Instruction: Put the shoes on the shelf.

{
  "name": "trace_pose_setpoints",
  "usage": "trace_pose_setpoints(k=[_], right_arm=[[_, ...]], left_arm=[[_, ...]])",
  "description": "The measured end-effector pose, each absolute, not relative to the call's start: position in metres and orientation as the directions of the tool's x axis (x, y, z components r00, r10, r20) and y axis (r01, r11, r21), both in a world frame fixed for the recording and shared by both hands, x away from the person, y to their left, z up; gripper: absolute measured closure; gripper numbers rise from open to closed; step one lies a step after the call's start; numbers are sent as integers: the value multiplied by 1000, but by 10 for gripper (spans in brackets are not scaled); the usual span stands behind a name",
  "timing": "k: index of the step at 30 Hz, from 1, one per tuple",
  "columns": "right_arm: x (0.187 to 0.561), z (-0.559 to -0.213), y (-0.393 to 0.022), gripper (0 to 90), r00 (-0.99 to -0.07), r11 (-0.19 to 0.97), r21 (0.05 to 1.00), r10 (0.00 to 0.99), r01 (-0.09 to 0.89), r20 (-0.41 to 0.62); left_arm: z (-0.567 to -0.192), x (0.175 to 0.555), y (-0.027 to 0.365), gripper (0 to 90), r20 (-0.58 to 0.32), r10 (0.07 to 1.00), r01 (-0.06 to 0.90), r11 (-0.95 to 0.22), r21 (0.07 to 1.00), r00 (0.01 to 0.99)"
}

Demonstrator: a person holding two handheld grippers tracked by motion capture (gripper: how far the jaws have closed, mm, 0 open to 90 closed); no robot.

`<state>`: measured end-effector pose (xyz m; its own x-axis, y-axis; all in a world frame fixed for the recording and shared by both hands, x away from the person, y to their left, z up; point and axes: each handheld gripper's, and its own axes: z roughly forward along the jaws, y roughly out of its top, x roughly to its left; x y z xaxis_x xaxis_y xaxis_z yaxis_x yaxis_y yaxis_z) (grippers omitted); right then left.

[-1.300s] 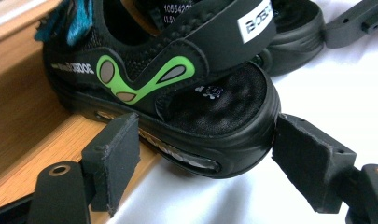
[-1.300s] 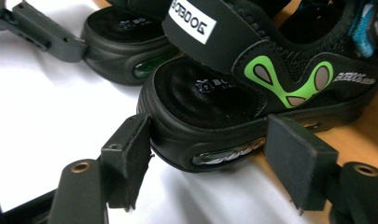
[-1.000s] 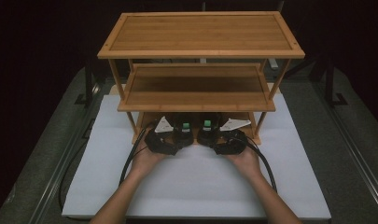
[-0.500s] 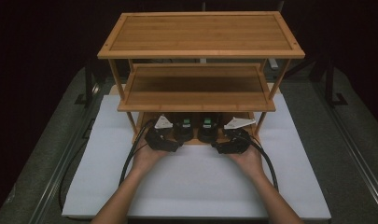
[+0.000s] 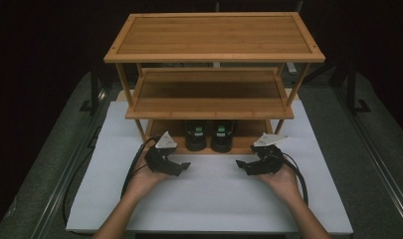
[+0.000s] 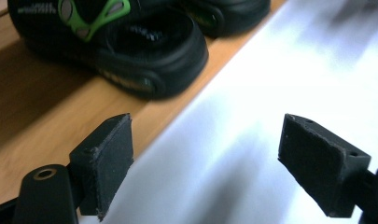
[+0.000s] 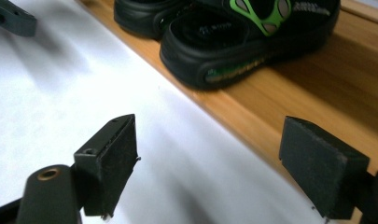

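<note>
A white board (image 5: 209, 199) lies on a grey table (image 5: 368, 169). A wooden rack (image 5: 214, 55) stands at the board's far edge. The room behind is dark.

Black claws (image 5: 184, 167), trailing cables, bare forearms

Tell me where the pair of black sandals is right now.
In the high view the black sandals stand side by side on the bottom shelf of the bamboo rack, at its middle, beyond and between the left claw and right claw.
</note>
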<state>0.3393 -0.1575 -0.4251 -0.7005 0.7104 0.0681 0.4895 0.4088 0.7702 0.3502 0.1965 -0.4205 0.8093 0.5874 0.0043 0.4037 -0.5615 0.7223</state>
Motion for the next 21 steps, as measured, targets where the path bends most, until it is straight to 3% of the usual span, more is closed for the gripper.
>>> trace_pose_setpoints(k=[13, 17, 21], right_arm=[[300, -428, -206, 124, -677, 387, 773, 732, 503, 75], [290, -433, -219, 96, -656, 384, 768, 753, 512, 61], [280, -438, -232, 86, -636, 380, 766, 770, 519, 49]], left_arm=[[-420, 307, 256, 87, 14, 644, 445, -545, 710, 765], [-425, 296, 268, 14, 17, 657, 460, -547, 699, 754], [-431, 281, 282, 14, 21, 667, 471, -548, 691, 745]])
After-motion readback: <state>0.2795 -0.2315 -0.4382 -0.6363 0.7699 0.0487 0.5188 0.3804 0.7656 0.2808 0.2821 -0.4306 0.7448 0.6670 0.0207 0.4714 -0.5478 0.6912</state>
